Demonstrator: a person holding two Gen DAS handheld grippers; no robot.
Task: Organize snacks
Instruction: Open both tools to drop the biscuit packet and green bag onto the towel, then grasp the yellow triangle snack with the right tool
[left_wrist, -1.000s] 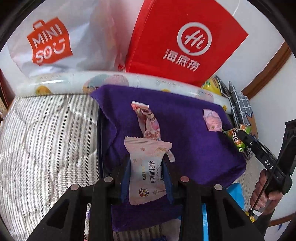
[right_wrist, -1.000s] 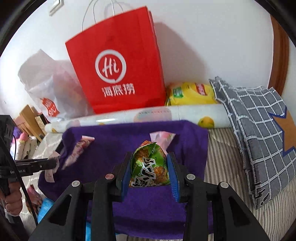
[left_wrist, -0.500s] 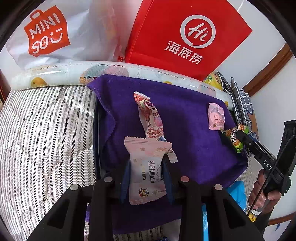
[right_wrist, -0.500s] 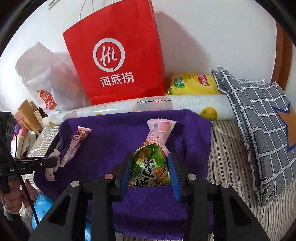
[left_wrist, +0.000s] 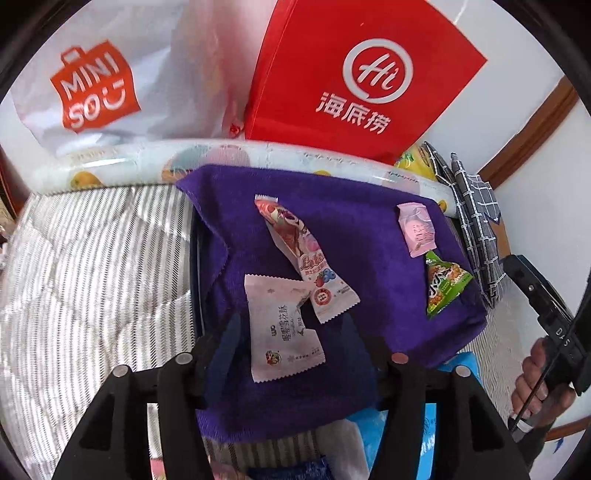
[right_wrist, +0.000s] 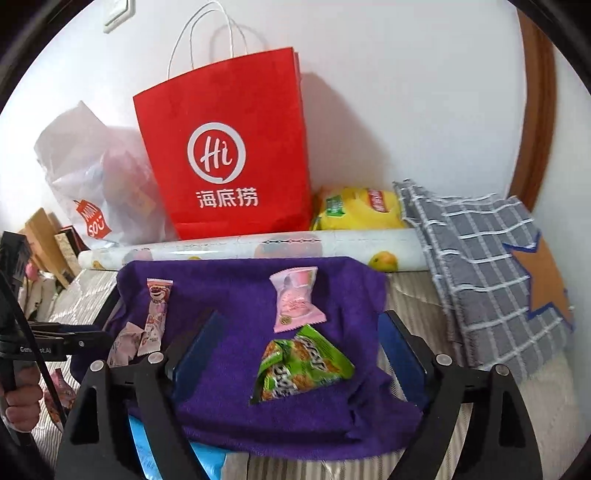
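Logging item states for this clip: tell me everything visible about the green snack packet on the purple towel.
The green snack packet is a small crinkled foil pouch, glossy, printed with bold white lettering and orange-brown snack pieces. It looks sealed and puffed. It lies flat and skewed on the purple towel, just below the pink packet, their ends meeting or nearly so. It sits between the fingers of the open right gripper, neither finger touching it.

Home bedroom: striped quilted mattress (left_wrist: 92, 280), shopping bags (right_wrist: 225, 147).
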